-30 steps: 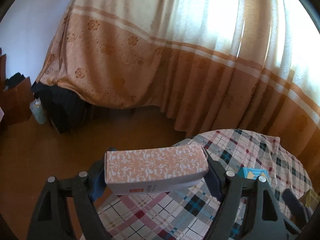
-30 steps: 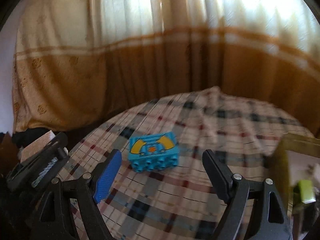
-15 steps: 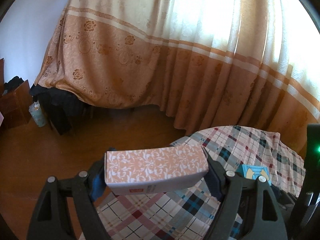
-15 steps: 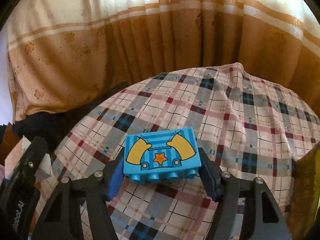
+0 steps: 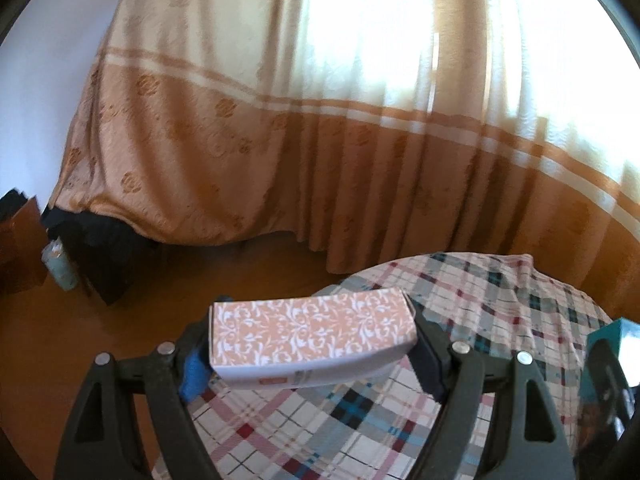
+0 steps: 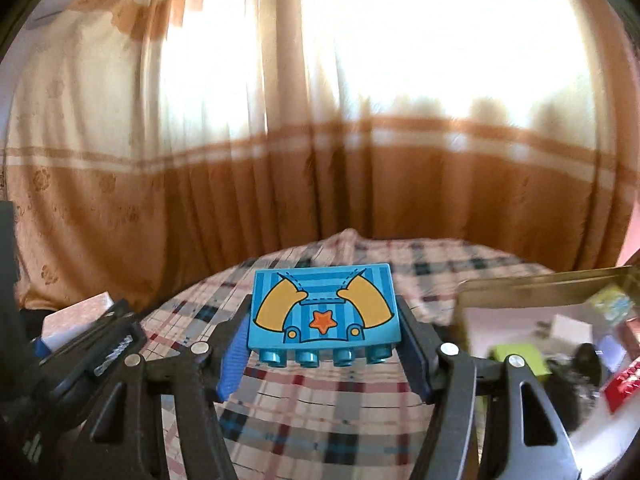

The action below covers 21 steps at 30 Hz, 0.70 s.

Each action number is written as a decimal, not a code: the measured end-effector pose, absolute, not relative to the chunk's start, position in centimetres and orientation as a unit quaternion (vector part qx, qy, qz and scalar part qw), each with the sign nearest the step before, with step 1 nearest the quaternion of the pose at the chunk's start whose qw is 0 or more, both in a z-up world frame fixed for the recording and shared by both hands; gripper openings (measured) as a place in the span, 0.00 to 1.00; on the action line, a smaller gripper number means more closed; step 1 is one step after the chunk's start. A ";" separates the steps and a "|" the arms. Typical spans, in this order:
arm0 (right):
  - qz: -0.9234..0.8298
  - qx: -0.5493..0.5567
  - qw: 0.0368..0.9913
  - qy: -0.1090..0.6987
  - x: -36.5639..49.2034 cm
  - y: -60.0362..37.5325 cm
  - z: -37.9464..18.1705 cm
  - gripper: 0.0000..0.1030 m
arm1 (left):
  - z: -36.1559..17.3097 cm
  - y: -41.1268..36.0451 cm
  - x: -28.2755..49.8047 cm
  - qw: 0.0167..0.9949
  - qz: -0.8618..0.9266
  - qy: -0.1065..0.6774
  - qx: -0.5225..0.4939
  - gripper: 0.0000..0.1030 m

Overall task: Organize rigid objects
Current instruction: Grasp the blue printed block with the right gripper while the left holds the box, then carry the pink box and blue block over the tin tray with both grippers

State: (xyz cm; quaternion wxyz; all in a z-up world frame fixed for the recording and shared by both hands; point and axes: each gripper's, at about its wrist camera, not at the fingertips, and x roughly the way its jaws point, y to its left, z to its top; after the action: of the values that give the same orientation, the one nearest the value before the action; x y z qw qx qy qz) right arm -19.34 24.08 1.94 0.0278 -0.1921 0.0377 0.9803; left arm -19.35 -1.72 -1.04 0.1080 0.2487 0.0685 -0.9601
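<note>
An orange box (image 5: 312, 336) with a white floral pattern is clamped crosswise in my left gripper (image 5: 312, 360), above the near edge of the plaid-covered table (image 5: 500, 312). My right gripper (image 6: 324, 350) is shut on a blue toy brick (image 6: 322, 308) printed with yellow arms and an orange star. It holds the brick clear of the plaid cloth (image 6: 320, 420), studs toward the camera. In the right wrist view the left gripper's finger (image 6: 100, 344) and the box (image 6: 76, 316) show at the far left. The blue brick (image 5: 616, 332) also shows at the right edge of the left wrist view.
A gold-rimmed open box (image 6: 540, 284) holding several small items stands on the table at the right. An orange and cream curtain (image 5: 320, 140) hangs behind the table. Brown floor (image 5: 100, 320), dark bags (image 5: 92, 248) and a pale bottle (image 5: 60, 268) lie to the left.
My right gripper moved onto the blue brick, closed on it and raised it off the cloth. The left gripper kept its hold on the orange box and rolled slightly.
</note>
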 end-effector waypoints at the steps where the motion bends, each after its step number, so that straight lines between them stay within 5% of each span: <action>1: 0.982 -0.184 0.032 0.037 -18.9 24.2 2.2 0.65 | -0.9 -1.4 -19.3 0.104 -0.962 0.061 0.245 0.79; 21: 0.989 -0.137 0.048 0.011 -14.9 23.8 2.6 0.65 | 0.1 0.5 -17.7 0.070 -0.978 0.024 0.193 0.79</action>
State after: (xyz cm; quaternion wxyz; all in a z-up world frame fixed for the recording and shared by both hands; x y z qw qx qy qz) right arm -14.88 23.82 2.57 0.0479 -0.1369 0.0109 0.9894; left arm -17.65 0.51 0.13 0.0701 0.1925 0.0245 -0.9785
